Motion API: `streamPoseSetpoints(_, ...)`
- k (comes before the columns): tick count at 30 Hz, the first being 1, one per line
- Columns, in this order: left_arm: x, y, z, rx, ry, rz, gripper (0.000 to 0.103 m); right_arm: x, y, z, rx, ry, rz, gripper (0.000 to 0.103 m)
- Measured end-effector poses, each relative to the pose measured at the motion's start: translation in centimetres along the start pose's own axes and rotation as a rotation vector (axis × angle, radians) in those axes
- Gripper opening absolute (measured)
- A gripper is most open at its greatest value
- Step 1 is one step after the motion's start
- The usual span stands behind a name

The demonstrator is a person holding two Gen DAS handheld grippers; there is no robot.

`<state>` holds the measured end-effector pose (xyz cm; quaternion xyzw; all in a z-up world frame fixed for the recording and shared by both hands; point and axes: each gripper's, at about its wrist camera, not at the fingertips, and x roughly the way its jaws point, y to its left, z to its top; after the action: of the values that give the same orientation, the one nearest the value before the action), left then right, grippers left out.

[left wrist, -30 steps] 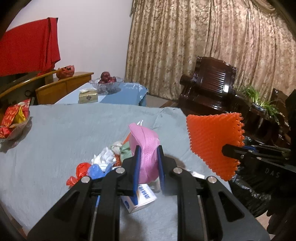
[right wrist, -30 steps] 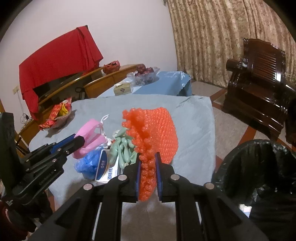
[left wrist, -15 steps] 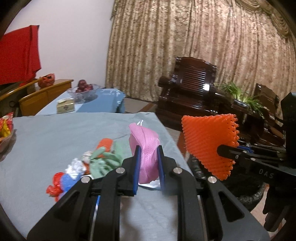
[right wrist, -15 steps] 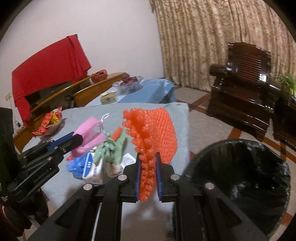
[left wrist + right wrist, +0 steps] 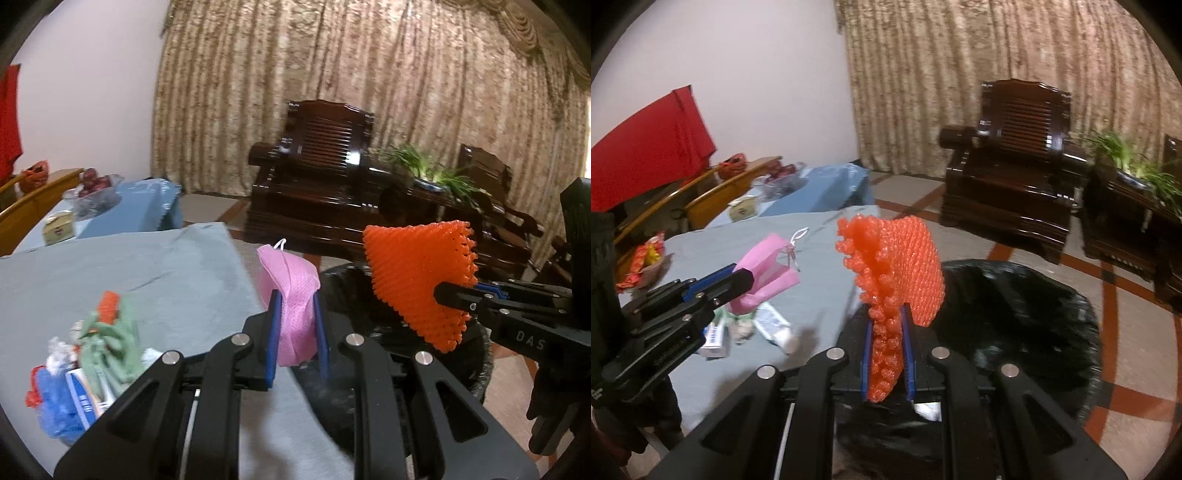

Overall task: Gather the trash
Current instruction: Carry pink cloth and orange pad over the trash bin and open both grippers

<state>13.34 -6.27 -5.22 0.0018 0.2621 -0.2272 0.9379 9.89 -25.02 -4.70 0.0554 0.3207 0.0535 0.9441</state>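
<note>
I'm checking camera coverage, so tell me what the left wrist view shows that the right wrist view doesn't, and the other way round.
Only the left wrist view: the crumpled green glove and the blue plastic bag in the trash pile.

Only the right wrist view: the open mouth of the black-lined trash bin, a snack bowl and the squeezed tube.

Both: the left hand-held gripper shut on the pink face mask, the right hand-held gripper shut on the orange foam net, and the dark wooden armchair.

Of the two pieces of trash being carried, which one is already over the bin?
The orange foam net in the right gripper sits above the black-lined bin; the pink mask in the left gripper is at the table's edge.
</note>
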Motion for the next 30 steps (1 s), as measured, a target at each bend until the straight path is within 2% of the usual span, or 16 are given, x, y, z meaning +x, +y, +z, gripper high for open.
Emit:
streamPoseSetpoints(7, 2.7, -3.6, -0.1, 0.038, 0.033, -0.064, 0.016, -0.6, -3.2, -0.8, 0.03, 0.009, -0.061, 0.014)
streamPoseSetpoints(16, 6.4, -6.9, -0.7, 0.081, 0.073, -0.106, 0.017, 0.4, -7.1, -2.8, 0.096, 0.039, -0.125, 0.014)
streamPoseSetpoints(18, 7.1, -7.2, -0.8, 0.082, 0.088, -0.122, 0.019, 0.5, -7.5, -3.2, 0.106, 0.046, -0.132, 0.014)
streamPoseSetpoints(19, 7.3, -7.2, -0.8, 0.082, 0.095, -0.127, 0.025, 0.6, -7.9, -3.4, 0.115, 0.051, -0.134, 0.014)
streamPoseSetpoints(20, 7.5, -7.3, -0.9, 0.078, 0.098, -0.128, 0.031, 0.6, -8.4, -3.8, 0.127, 0.054, -0.137, 0.017)
streamPoseSetpoints(21, 7.6, -7.3, -0.9, 0.074, 0.102, -0.131, 0.036, 0.4, -8.9, -4.2, 0.131, 0.051, -0.135, 0.024)
streamPoseSetpoints(22, 7.7, -7.4, -0.9, 0.071, 0.107, -0.133, 0.049, 0.5, -9.0, -4.2, 0.142, 0.057, -0.144, 0.029)
streamPoseSetpoints(23, 7.7, -7.4, -0.9, 0.064, 0.109, -0.125, 0.055, 0.4, -9.2, -4.4, 0.151, 0.054, -0.147, 0.037)
streamPoseSetpoints(25, 7.6, -7.1, -0.9, 0.056, 0.115, -0.122, 0.056, 0.3, -9.6, -4.6, 0.161, 0.053, -0.15, 0.043)
streamPoseSetpoints(27, 7.3, -6.7, -0.9, 0.054, 0.112, -0.106, 0.064, 0.2, -9.8, -4.9, 0.17, 0.05, -0.152, 0.05)
streamPoseSetpoints(29, 6.7, -6.0, -0.7, 0.05, 0.102, -0.086, 0.075, 0.1, -9.7, -4.9, 0.18, 0.049, -0.152, 0.072)
streamPoseSetpoints(30, 6.3, -5.6, -0.7, 0.048, 0.096, -0.06, 0.081, 0.0, -9.5, -5.0, 0.181, 0.046, -0.156, 0.08)
